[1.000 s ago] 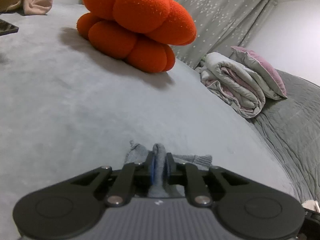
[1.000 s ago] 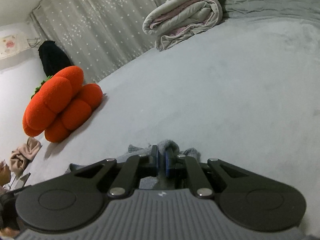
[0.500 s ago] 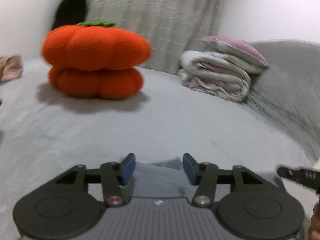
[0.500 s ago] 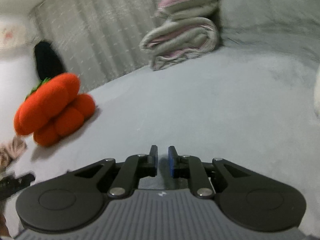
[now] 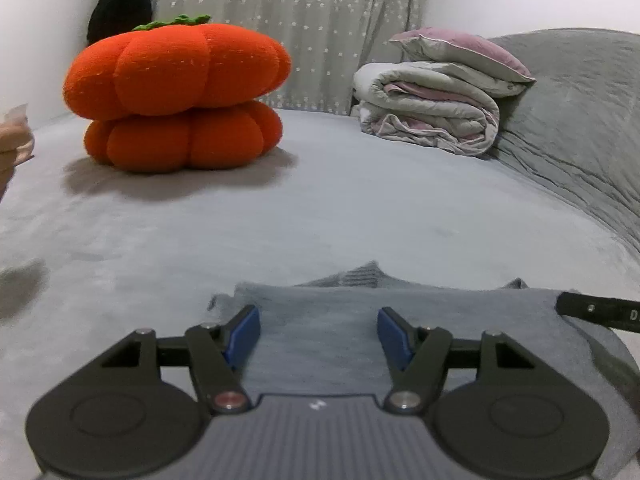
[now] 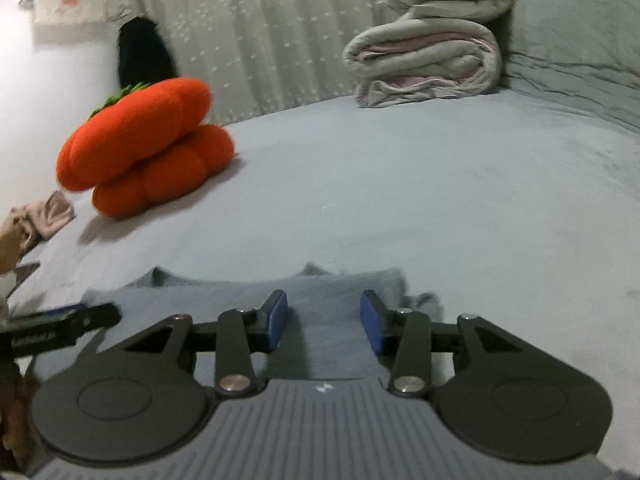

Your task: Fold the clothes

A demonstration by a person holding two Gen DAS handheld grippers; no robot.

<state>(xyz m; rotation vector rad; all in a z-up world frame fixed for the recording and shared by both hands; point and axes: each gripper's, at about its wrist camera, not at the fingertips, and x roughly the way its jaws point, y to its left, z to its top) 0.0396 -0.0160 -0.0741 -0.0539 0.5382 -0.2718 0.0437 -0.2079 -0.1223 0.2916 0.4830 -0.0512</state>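
Left gripper (image 5: 319,330): blue pads spread wide, holding nothing, hovering over the near left part of the grey knitted garment (image 5: 320,320), which lies flat on the grey plush bed cover (image 5: 360,208) in a neat straight-edged panel with a ribbed edge poking out behind. Right gripper (image 6: 324,318): also spread, released, above the garment's right part. Judgement: the fold looks laid; to finish well, keep both sets of pads clear of the knit so nothing snags, and check the far corners line up. Versus a second ago: both grippers were clenched on bunched cloth; half a second ago the left had let go, the right was nearly closed. Orange pumpkin-shaped plush cushion (image 5: 176,96) and rolled grey-pink quilt (image 5: 432,120) sit well apart.
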